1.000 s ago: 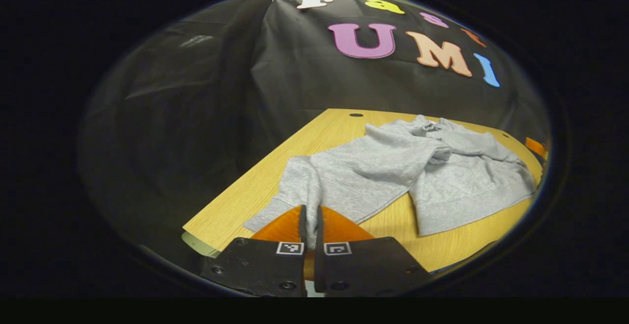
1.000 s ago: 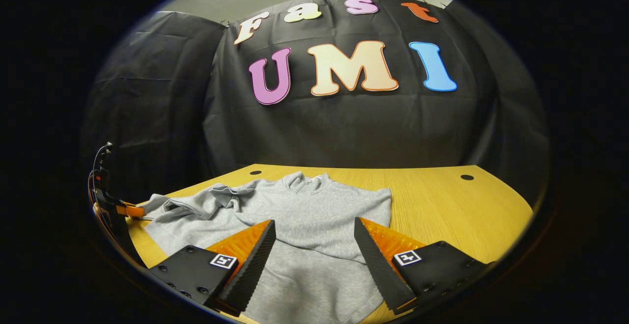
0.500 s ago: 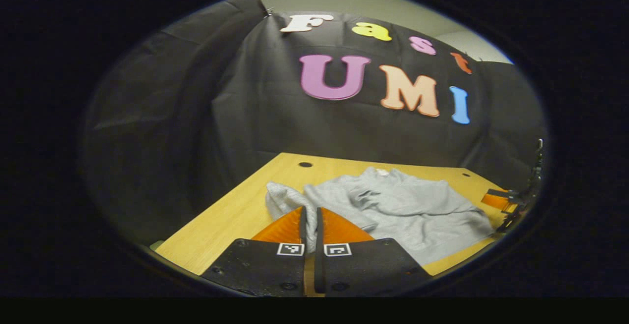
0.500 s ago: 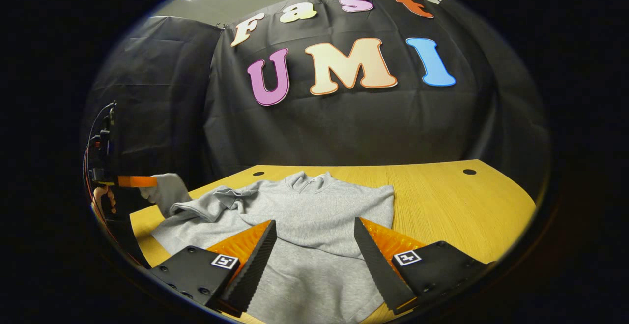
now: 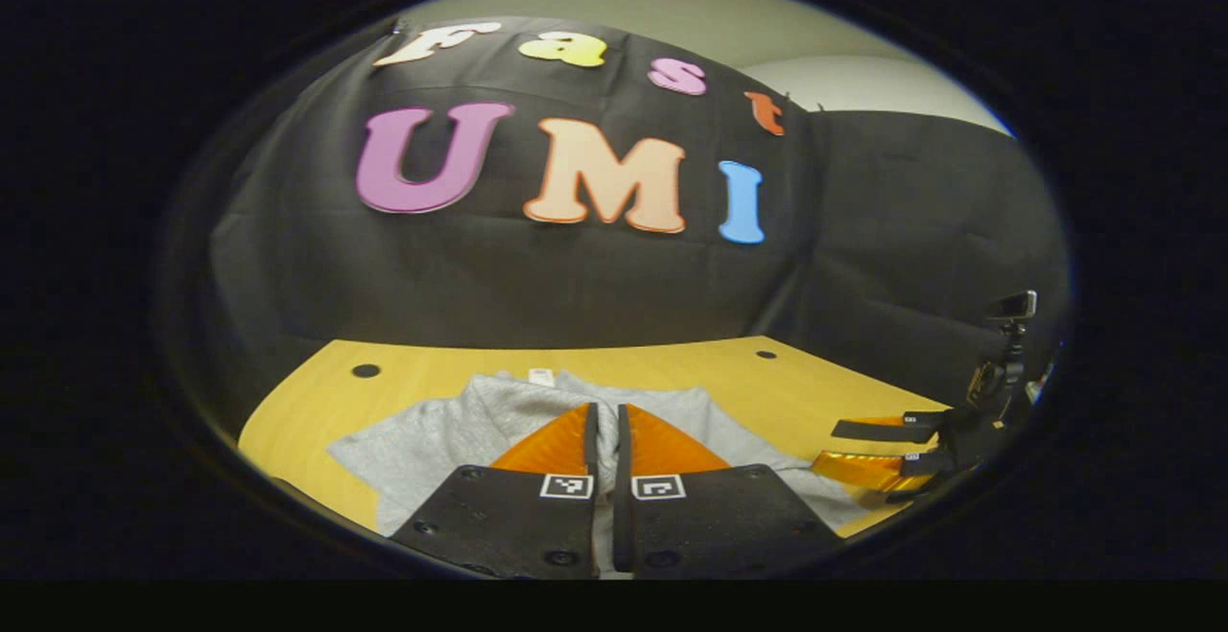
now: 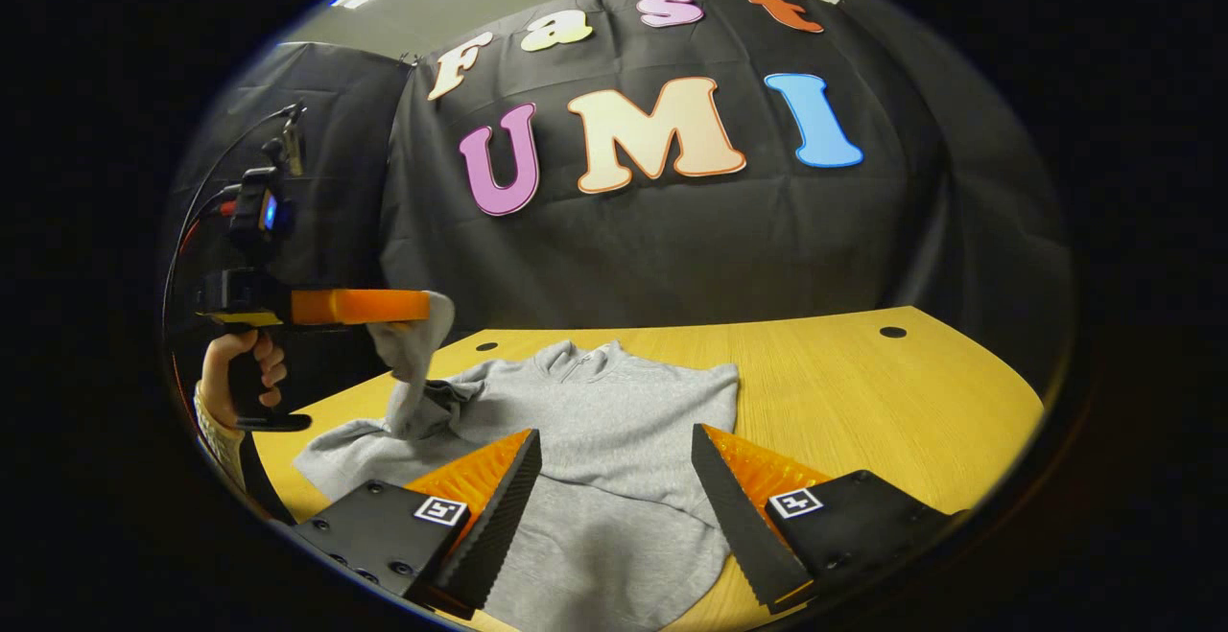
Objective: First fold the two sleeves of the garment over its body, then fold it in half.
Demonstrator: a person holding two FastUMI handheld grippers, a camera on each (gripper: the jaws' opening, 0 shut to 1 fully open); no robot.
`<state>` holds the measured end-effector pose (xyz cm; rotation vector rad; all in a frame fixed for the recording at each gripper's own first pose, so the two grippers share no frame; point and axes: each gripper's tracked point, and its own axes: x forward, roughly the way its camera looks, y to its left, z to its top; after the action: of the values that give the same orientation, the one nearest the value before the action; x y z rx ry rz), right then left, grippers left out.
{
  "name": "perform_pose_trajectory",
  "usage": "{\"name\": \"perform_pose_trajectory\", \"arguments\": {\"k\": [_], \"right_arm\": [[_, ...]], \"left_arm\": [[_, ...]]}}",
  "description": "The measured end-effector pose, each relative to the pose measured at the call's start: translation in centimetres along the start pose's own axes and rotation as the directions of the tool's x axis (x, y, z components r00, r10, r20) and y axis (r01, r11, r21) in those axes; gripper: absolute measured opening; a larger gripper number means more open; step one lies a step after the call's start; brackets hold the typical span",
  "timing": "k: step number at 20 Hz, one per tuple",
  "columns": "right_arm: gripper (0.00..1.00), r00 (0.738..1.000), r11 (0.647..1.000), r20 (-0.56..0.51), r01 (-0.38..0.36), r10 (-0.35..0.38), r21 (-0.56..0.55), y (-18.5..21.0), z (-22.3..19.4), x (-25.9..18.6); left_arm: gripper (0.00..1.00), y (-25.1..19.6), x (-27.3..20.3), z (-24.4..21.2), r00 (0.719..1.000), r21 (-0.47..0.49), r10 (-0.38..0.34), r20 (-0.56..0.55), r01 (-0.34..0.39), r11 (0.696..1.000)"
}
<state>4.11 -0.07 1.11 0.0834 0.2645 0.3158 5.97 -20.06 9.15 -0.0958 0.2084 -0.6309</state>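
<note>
since a second ago the left gripper (image 5: 604, 421) has swung up off the table's left edge and in over the garment, carrying the sleeve (image 6: 414, 354) with it. its fingers sit pressed together with a strip of grey cloth pinched between them, and in the right gripper view that same gripper (image 6: 422, 307) hangs above the table at the far left, held by a hand (image 6: 235, 378) on its grip, the sleeve drooping from its tip down to the shoulder of the sweatshirt (image 6: 614, 440). the right gripper (image 6: 614, 479) hovers low over the near part of the garment's body, fingers spread wide with nothing between them; in the left gripper view it shows at the right edge (image 5: 868, 450). the grey sweatshirt lies flat on the wooden table (image 6: 863, 402), collar toward the far black cloth wall (image 6: 672, 248), its right side tidy and its left side rumpled where the sleeve lifts away.
</note>
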Motion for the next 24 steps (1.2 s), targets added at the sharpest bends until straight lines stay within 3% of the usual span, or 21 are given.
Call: {"name": "perform_pose_trajectory", "arguments": {"k": [5, 10, 14, 17, 18, 19, 20, 22, 23, 24], "right_arm": [[0.97, 0.999, 0.999, -0.02, 0.032, -0.031, 0.028, -2.2, -0.2, -0.3], [0.98, 0.998, 0.998, 0.003, 0.057, -0.057, 0.039, -3.9, 0.8, -0.9], [0.98, 0.997, 0.995, 0.005, 0.079, -0.079, 0.056, -5.2, 0.7, -1.2], [0.98, 0.996, 0.994, 0.0, 0.091, -0.091, 0.063, -6.0, 0.6, -1.3], [0.98, 0.996, 0.994, -0.001, 0.092, -0.092, 0.065, -6.1, 0.6, -1.3], [0.98, 0.996, 0.993, -0.003, 0.093, -0.093, 0.067, -6.1, 0.5, -1.3], [0.98, 0.994, 0.992, -0.006, 0.106, -0.106, 0.063, -6.5, 0.4, -1.4], [0.97, 0.993, 0.991, 0.007, 0.113, -0.114, 0.064, -7.0, 0.9, -1.8], [0.96, 0.994, 0.992, 0.005, 0.104, -0.105, 0.075, -6.7, 0.8, -2.2], [0.97, 0.995, 0.992, 0.005, 0.098, -0.098, 0.083, -6.4, 0.8, -2.5]], "left_arm": [[0.02, -7.6, 6.3, -2.1, 0.989, 0.033, -0.123, -0.079, 0.126, 0.991], [0.02, -10.6, 12.9, -6.6, 0.969, 0.066, -0.121, -0.217, 0.138, 0.988], [0.02, -11.6, 14.7, -10.0, 0.95, 0.069, -0.105, -0.294, 0.13, 0.989], [0.05, -12.7, 15.5, -10.8, 0.941, 0.042, -0.142, -0.308, 0.162, 0.986], [0.13, -13.2, 15.7, -10.7, 0.938, 0.036, -0.157, -0.309, 0.177, 0.984], [0.1, -13.7, 15.5, -10.8, 0.935, 0.03, -0.179, -0.305, 0.197, 0.98], [0.4, -13.7, 15.4, -10.3, 0.94, 0.045, -0.17, -0.295, 0.191, 0.98], [0.74, -12.6, 15.6, -9.0, 0.959, 0.075, -0.133, -0.251, 0.156, 0.985], [0.77, -12.6, 15.5, -8.2, 0.966, 0.072, -0.132, -0.221, 0.151, 0.986], [0.89, -12.0, 15.1, -7.2, 0.972, 0.076, -0.122, -0.2, 0.14, 0.987]]}}
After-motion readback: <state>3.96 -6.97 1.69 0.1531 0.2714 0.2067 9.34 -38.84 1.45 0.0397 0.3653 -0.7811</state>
